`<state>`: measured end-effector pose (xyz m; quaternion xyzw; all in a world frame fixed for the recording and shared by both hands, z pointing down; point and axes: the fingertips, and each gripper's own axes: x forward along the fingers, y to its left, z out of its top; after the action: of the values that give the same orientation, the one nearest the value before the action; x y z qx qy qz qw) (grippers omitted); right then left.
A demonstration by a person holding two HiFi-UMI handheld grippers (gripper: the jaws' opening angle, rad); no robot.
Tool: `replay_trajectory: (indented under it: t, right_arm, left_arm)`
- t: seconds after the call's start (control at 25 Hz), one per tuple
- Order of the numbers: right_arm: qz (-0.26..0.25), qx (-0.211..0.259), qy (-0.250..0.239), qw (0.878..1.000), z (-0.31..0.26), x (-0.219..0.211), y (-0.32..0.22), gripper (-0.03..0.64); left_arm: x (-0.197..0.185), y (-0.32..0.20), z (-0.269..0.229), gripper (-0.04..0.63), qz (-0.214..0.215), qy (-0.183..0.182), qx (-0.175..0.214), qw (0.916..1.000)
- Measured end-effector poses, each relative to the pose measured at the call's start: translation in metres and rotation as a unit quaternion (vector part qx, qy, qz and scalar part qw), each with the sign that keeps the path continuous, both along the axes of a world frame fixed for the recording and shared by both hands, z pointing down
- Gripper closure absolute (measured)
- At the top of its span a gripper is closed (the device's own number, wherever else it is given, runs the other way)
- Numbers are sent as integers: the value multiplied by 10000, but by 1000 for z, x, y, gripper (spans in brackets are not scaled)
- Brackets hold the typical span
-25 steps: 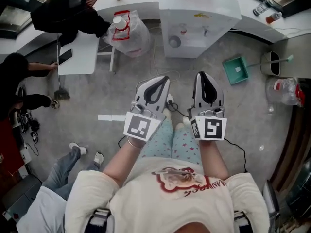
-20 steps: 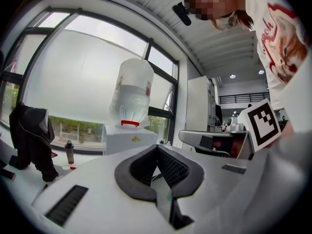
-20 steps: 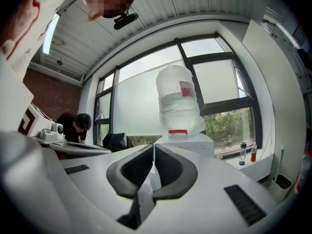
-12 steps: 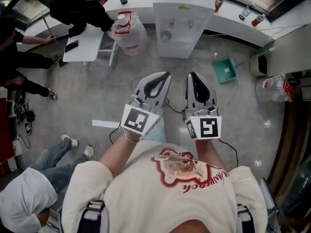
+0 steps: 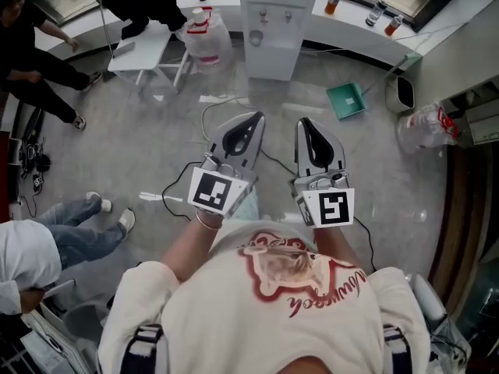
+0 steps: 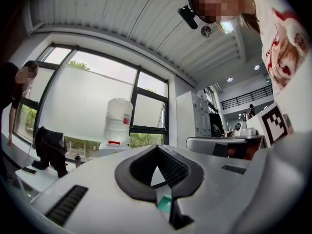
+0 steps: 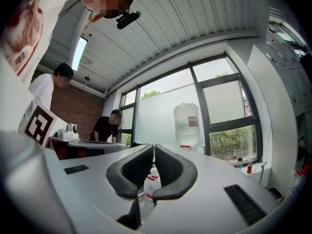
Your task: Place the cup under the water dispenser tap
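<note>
Both grippers, left (image 5: 253, 120) and right (image 5: 306, 123), are clamped shut on nothing, side by side. Bare floor (image 5: 273, 100) runs open toward 12 o'clock, just a cable (image 5: 204, 114) across it. Green dustpan (image 5: 345, 100) at 1, water jug (image 5: 209, 41) at 11. The cup (image 5: 256, 37) sits on the water dispenser (image 5: 277, 14) front at 12. It looks upright, mouth up, but it's too small to be sure.

This looks like a big workroom or office. It has a bare grey floor (image 5: 156, 154), tall windows (image 6: 92, 101), a white water dispenser (image 5: 269, 22), a long white desk (image 5: 347, 37) with bottles (image 5: 333, 2) on it, grey lockers (image 6: 201, 116) and a green dustpan (image 5: 345, 100). Other people (image 5: 23, 41) stand nearby.
</note>
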<state>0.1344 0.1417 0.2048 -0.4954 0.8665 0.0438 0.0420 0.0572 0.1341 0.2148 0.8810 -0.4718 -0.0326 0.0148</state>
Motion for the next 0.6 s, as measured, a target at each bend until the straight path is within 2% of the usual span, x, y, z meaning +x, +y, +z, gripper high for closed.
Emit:
replay_trajectory:
  t: [0.16,0.36,0.6]
  right_arm:
    - [-120,39,-26,9999,-22,-4,46,586]
    - [-106,151,-155,9997,-42,-21,75,586]
    - [-66,22,-104,9999,-36,-36,90,589]
  left_arm:
    - [7,51,-33,575,163,92,287,9994]
    - [-1,85,-36,575,338,21,273,9991]
    - [-12,103,-37,574,499,-153,276,9983]
